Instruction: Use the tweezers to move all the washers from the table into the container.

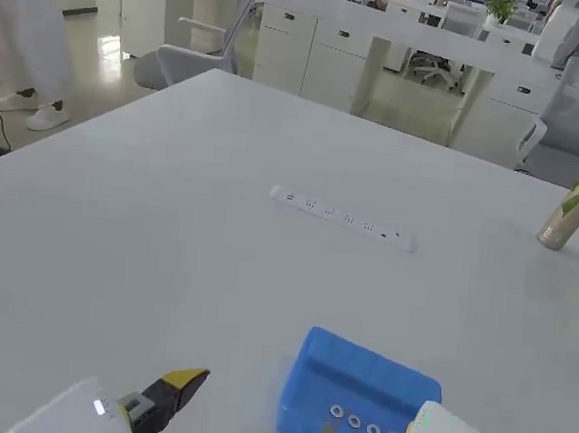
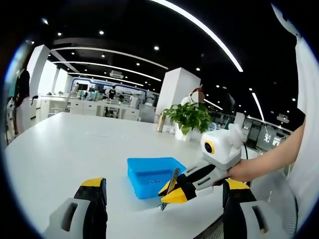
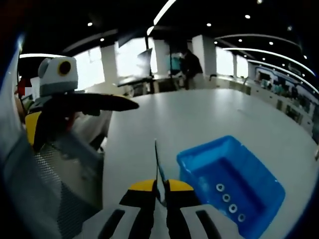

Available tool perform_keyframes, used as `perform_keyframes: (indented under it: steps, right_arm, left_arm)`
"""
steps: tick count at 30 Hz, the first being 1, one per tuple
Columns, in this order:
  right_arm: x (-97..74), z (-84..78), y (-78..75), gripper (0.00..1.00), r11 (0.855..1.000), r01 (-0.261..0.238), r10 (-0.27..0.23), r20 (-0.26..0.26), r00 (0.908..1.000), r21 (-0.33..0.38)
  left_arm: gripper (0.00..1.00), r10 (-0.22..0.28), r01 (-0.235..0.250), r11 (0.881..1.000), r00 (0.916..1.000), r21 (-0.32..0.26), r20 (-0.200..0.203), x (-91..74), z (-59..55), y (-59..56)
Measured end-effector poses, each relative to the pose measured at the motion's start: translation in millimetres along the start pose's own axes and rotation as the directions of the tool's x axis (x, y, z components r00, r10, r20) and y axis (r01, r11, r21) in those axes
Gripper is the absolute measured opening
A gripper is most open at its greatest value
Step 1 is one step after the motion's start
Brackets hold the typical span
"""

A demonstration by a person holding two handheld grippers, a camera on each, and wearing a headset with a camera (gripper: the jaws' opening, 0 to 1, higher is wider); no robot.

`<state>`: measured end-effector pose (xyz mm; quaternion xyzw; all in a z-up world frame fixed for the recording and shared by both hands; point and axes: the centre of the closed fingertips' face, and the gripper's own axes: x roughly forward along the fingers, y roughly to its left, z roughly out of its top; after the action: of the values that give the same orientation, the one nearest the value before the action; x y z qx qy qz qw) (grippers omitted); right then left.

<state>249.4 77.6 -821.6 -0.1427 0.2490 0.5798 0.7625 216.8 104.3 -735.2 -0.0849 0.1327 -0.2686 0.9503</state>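
Now, washers [image 3: 230, 197]: four small metal rings are seen in a row on the floor of the container [image 3: 214, 162], lying flat and apart from one another.
Container: a blue open tray is set on the white desk [image 1: 265, 275], near the person's edge and just beside the right hand-held gripper.
Right hand-held gripper [image 3: 160, 186]: its jaws are closed on the tweezers [image 3: 157, 159], which are pinched towards the rear so that the thin tips jut forward, outside the container and near one corner. Nothing is seen between the tips.
Left hand-held gripper [image 1: 181, 389]: its jaws are spread wide and nothing is held. It is poised above the desk, apart from the container.
Progress: with four rings in the tray, the moving is judged far along. Whether any ring is left on the desk cannot be told.
Handling: washers are judged light, stiff, thin and slick. Lying flat on a smooth desk, they are hard to get under.
Hold: a washer is best taken across its band, one tip through the hole and one outside. A gentle, steady squeeze is called for, since the springy tweezers are worked through the jaws and a hard pinch could flick the ring away.
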Motion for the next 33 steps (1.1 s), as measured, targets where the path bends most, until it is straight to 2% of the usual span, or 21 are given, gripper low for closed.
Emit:
perform_keyframes:
  steps: [6, 7, 9, 12, 14, 17, 25, 33]
  right_arm:
    - [-5.0, -1.6, -4.0, 0.03, 0.999, 0.037, -0.037, 0.014, 0.9992, 0.002]
    - [-5.9, -1.8, -4.1, 0.03, 0.999, 0.036, -0.036, 0.018, 0.9992, 0.012]
    - [-7.9, -2.2, -8.9, 0.02, 0.995, 0.054, -0.057, 0.038, 0.9977, 0.085]
    - [-11.5, -4.0, -17.6, 0.03, 0.976, 0.061, -0.077, 0.067, 0.9948, 0.210]
    - [-14.7, -3.8, -20.8, 0.03, 0.963, 0.065, -0.088, 0.078, 0.9930, 0.260]
    - [-23.3, 6.3, -24.3, 0.03, 0.941, 0.042, -0.095, 0.142, 0.9853, 0.335]
    - [-48.6, 31.4, -34.3, 0.03, 0.922, 0.018, -0.113, 0.225, 0.9678, 0.386]
    - [-63.7, 59.7, -51.1, 0.03, 0.931, 0.039, -0.148, 0.277, 0.9493, 0.364]
  left_arm:
    - [0.99, 0.006, -0.006, 1.000, 1.0000, 0.031, -0.006, -0.4, -0.6, 0.4]
    - [0.99, 0.003, -0.002, 0.999, 1.0000, 0.034, -0.006, -0.2, -0.6, -0.4]
    - [0.99, 0.006, -0.005, 0.999, 0.9999, 0.042, -0.011, -0.3, -1.4, -0.1]
    - [0.99, 0.011, -0.011, 0.999, 0.9999, 0.050, -0.006, -0.7, -0.5, 1.0]
    - [0.99, 0.007, -0.007, 0.999, 1.0000, 0.050, -0.006, -0.5, -0.6, 0.4]
    - [0.99, 0.009, -0.008, 0.998, 0.9999, 0.057, -0.009, -0.4, -0.9, 0.7]
    - [0.99, 0.006, -0.005, 0.998, 0.9999, 0.062, -0.012, 0.3, -1.9, 0.2]
    - [0.99, 0.004, -0.003, 0.998, 0.9997, 0.060, -0.023, 0.7, -3.8, 0.0]
